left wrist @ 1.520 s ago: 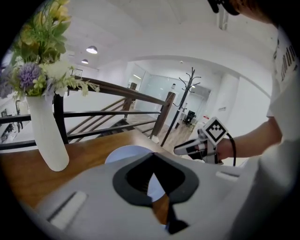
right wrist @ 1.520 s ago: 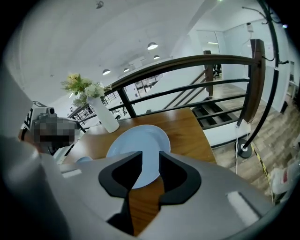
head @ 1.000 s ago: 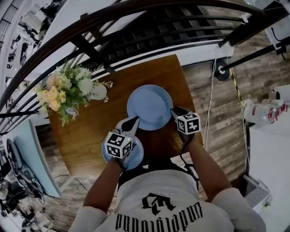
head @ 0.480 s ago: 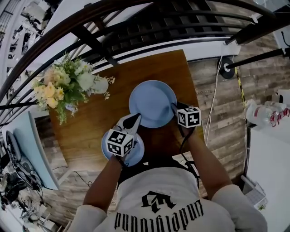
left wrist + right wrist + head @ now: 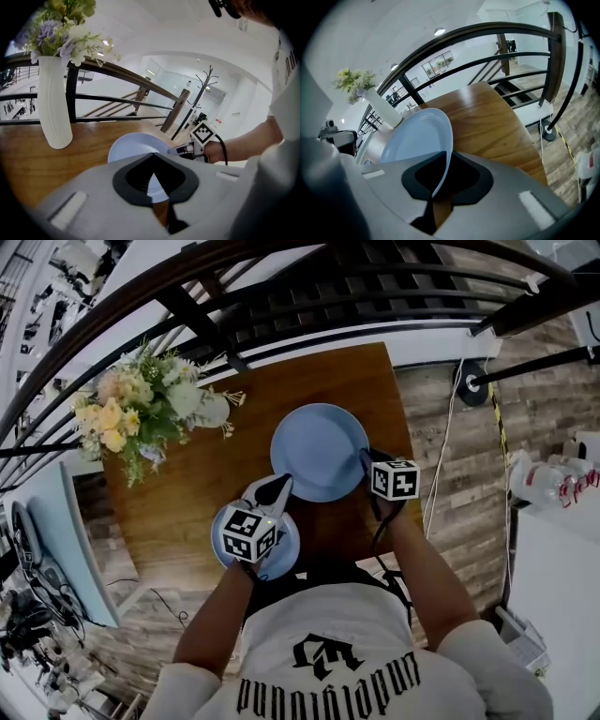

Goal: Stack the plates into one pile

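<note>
Right gripper view: my right tool (image 5: 440, 174) has just clenched the large plate (image 5: 417, 140) at its 4 o'clock rim, likely readying a lift; left tool (image 5: 278, 484) closed, empty.

Person wears a white short-sleeved T-shirt (image 5: 328, 667) printed with a black emblem (image 5: 326, 658) above one line of black lettering (image 5: 328, 697). The grey moulded-plastic left tongs (image 5: 272, 490) and grey moulded-plastic right tongs (image 5: 364, 461) have black pads (image 5: 131, 183) on their inner faces. Each carries a white cube (image 5: 248, 534) with black square markers, and a thin black cable (image 5: 223, 148) leaves the right unit.
</note>
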A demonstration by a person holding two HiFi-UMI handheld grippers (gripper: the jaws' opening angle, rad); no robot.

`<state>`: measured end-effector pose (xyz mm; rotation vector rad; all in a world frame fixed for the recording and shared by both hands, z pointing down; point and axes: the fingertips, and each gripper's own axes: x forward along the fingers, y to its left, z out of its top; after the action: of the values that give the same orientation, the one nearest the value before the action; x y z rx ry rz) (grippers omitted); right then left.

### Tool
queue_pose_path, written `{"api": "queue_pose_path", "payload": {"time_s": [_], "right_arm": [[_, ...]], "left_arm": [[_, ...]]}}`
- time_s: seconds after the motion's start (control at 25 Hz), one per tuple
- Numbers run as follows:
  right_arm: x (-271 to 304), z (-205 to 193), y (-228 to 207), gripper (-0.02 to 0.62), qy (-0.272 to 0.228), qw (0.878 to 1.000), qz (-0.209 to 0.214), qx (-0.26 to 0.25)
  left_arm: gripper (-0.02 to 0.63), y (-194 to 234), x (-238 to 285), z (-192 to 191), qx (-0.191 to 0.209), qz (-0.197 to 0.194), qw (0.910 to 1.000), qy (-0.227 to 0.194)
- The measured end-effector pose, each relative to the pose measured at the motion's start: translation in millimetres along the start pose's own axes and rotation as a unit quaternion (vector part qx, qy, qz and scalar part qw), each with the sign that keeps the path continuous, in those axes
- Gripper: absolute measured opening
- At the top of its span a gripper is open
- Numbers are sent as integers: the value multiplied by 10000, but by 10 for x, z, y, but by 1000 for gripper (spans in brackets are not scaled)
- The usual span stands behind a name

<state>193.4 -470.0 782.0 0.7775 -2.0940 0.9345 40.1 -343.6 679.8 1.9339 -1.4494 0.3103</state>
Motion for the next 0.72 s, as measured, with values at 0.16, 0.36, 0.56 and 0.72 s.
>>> {"api": "queue_pose_path", "payload": {"time_s": [0.16, 0.36, 0.56, 0.72], "right_arm": [[-63, 72, 102, 18, -109, 9998, 135, -54], [-166, 210, 236, 20, -249, 9988, 211, -361], [-312, 342, 347, 25, -376, 9976, 233, -535], [-465, 452, 408, 25, -518, 9968, 257, -560]], "left_arm": [[46, 0, -79, 5, -21, 38, 10000, -37], [46, -17, -183, 59, 5, 102, 9999, -112], [46, -29, -334, 97, 29, 161, 9996, -211], [46, 2, -461, 111, 22, 244, 9992, -313]]}}
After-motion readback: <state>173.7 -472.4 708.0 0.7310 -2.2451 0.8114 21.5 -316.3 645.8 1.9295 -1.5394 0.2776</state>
